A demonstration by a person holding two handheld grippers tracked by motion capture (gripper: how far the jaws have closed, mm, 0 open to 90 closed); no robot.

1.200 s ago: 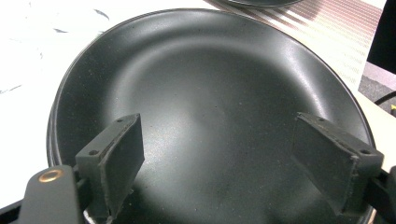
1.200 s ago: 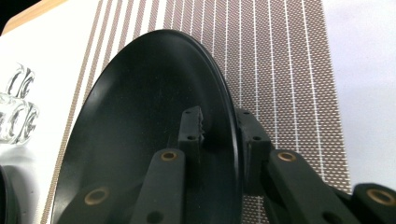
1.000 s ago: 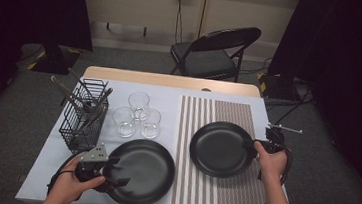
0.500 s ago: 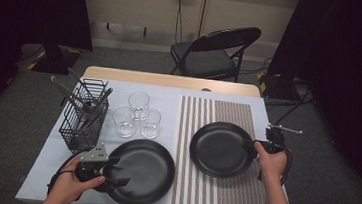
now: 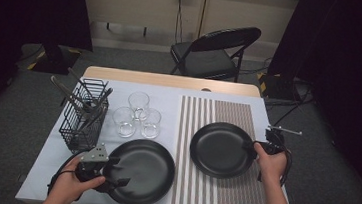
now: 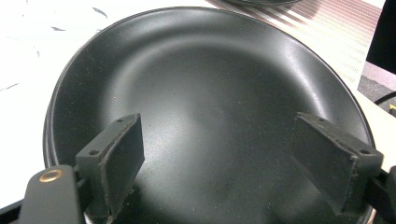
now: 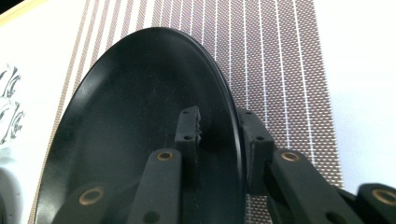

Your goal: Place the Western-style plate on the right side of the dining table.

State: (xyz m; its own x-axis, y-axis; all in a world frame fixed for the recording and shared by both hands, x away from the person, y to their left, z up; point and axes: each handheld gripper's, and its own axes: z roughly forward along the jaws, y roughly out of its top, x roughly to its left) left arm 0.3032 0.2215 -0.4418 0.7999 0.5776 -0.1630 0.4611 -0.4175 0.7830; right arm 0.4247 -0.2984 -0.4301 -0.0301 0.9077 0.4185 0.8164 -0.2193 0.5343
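Two plates: a large round matte black plate [image 5: 139,171] lies flat on the white cloth, just left of the brown-and-white striped woven placemat [image 5: 228,111]; a smaller round black plate [image 5: 220,149] sits on that placemat.
Landmark: the striped placemat; all places below are told from it.
Right gripper [image 7: 218,135]: at the placemat's right part, its jaws straddle the smaller plate's right rim, one pad inside the dish and one outside. The rim fills the gap, so I judge it clamped on the plate, or very nearly so.
Left gripper [image 6: 231,163]: left of the placemat, over the near part of the large plate, jaws spread wide with nothing between the pads.
Step in hand: as I judge it, the right gripper has the smaller plate by its edge on the placemat, either just set down or about to be lifted; the left gripper waits over the large plate.
Next move: probably a firm hold on the rim and a level lift, since a plate gripped at one edge will want to droop on the far side.
Pointing: a round plate has no long axis; both face upward, the smaller one's gripped edge toward the placemat's right side.
Others: a black wire basket [image 5: 84,118] with utensils and three clear glasses [image 5: 137,115] stand well left of the placemat.
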